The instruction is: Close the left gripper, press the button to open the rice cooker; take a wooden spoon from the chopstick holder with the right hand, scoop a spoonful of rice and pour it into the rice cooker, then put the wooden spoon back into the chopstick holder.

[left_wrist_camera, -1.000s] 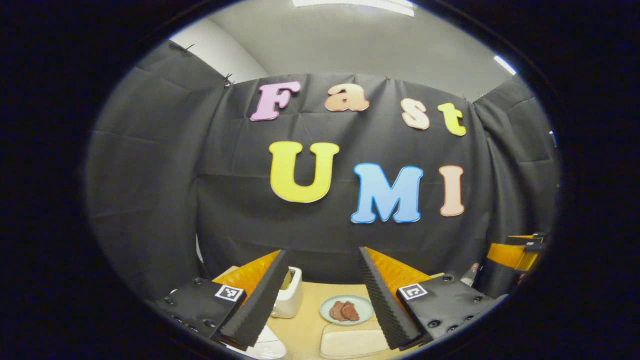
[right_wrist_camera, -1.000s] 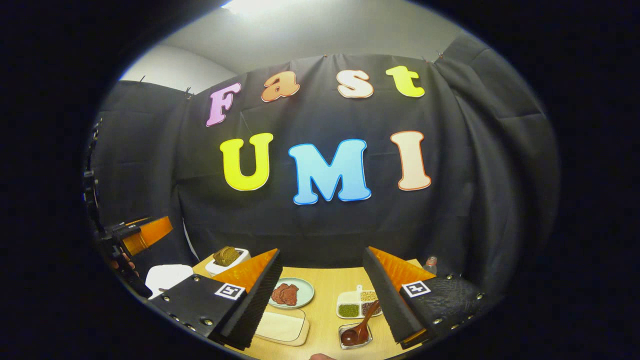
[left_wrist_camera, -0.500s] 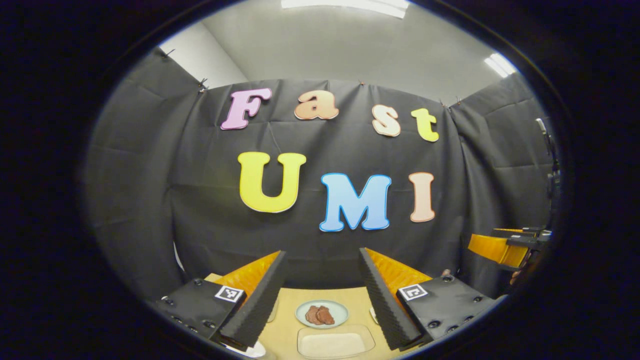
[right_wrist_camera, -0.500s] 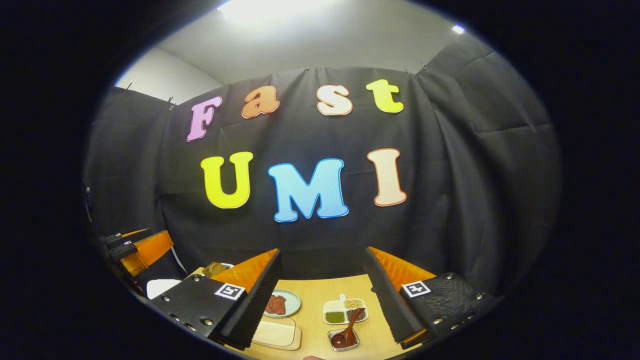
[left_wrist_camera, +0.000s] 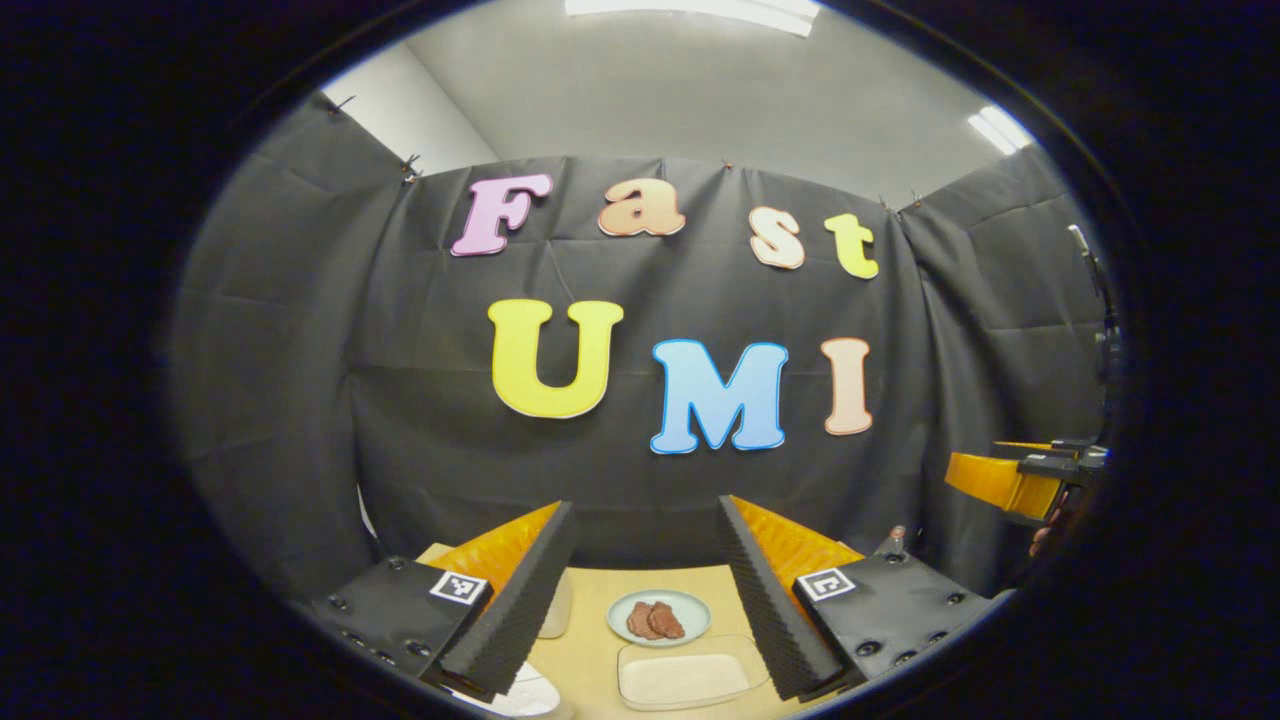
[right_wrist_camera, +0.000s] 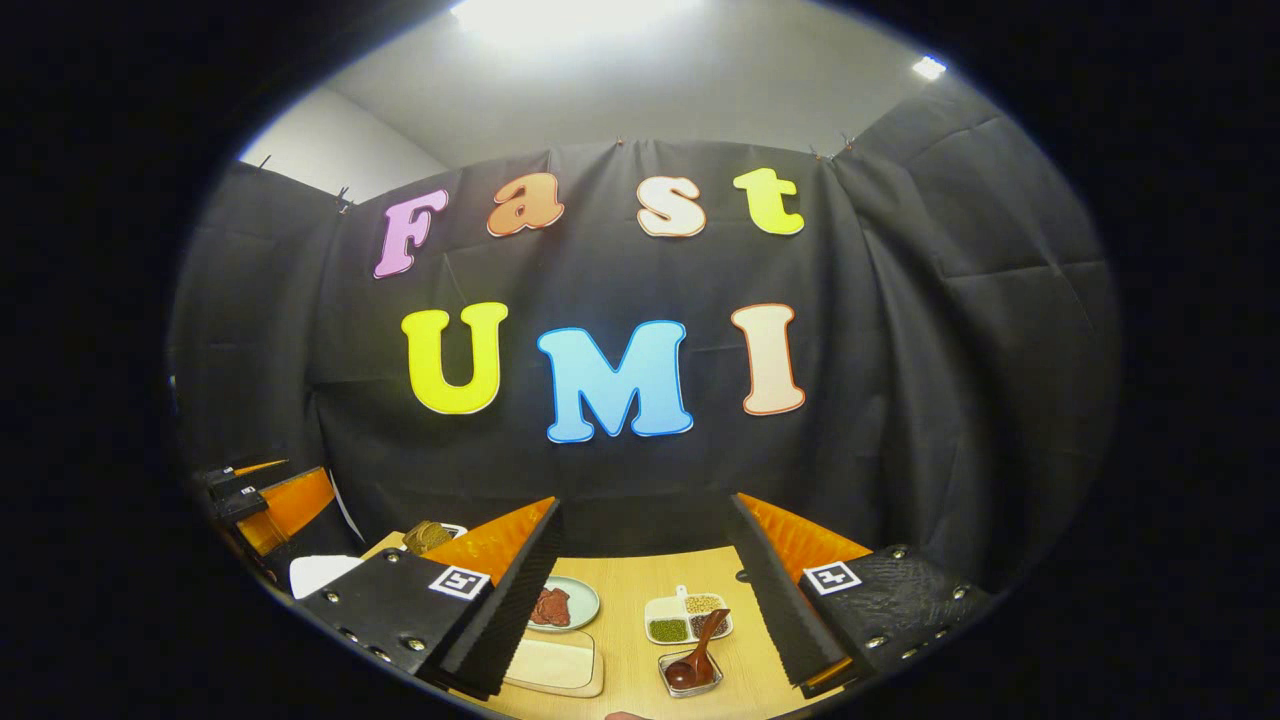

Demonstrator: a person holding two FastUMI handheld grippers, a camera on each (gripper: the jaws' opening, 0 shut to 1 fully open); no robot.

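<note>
Left gripper (left_wrist_camera: pixel 645 590): we see its jaws spread wide, nothing between them, held up above the table (left_wrist_camera: pixel 590 650). Right gripper (right_wrist_camera: pixel 645 590): same, jaws apart and empty.

Nearest in the right gripper view, between the fingers: the wooden spoon (right_wrist_camera: pixel 697 655), dark reddish-brown, bowl resting in a small clear tray (right_wrist_camera: pixel 690 675), handle leaning up and away to the right. Just behind it is a white divided dish (right_wrist_camera: pixel 686 618) with green, pale and dark grains in separate compartments. To the left lie a pale rectangular tray (right_wrist_camera: pixel 552 663) and a round plate (right_wrist_camera: pixel 568 604) with brown slices, partly hidden by the left finger.

In the left gripper view we see that same plate (left_wrist_camera: pixel 659 617) and tray (left_wrist_camera: pixel 690 680) between the fingers.

A white curved shape (right_wrist_camera: pixel 318 573) sits at the left edge of the right gripper view, below the other gripper; we can't confirm it is the rice cooker. Behind it stands a white holder (right_wrist_camera: pixel 432 537) with brown contents, too small to make out.

Farthest is the black cloth wall (right_wrist_camera: pixel 900 400).
</note>
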